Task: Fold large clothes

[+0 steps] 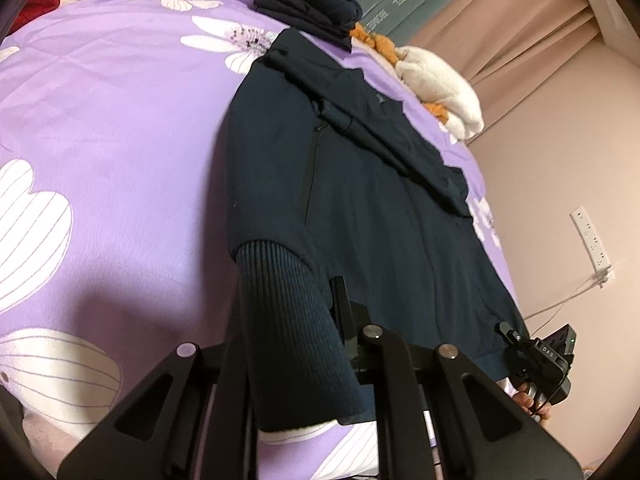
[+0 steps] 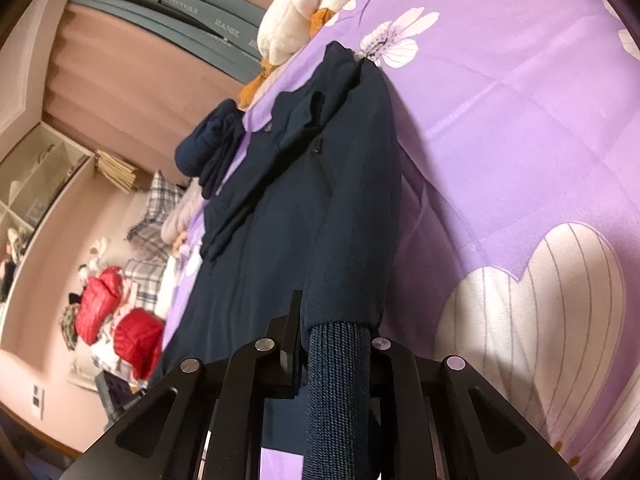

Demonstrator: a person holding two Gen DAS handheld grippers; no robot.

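Pinkish walls and curtains close in a bed point(image 1: 120, 128) spread with a purple quilt printed with large white flowers.

On that quilt lies the dark navy jacket point(image 1: 360, 208), spread lengthwise, running away from both cameras toward the far end of the bed. Its cloth is plain and matte, with a dark zip line down one panel and a small pale emblem near the chest. One sleeve is laid diagonally across the body. The hem is a band of ribbed knit, and this ribbed part point(image 1: 288, 320) rises off the bed toward the lenses.

Beyond the jacket's collar end sits a pile of folded dark clothes point(image 1: 308, 4), and beside that a white and orange plush toy point(image 1: 436, 80) at the bed's edge. In the right wrist view, red padded garments point(image 2: 100, 304) and checked bedding lie at the far side of the room, next to open shelving whose contents are too small to make out.

The left hand-held gripper point(image 1: 316, 344) is clamped on the ribbed hem at one corner, the knit bunched between its fingers and hanging down past them. The right hand-held gripper point(image 2: 336, 360) is likewise closed on the ribbed band at the other corner, which stands up as a rolled ridge. In the left view it appears low at the jacket's other edge, a hand point(image 1: 532, 400) around its grip.
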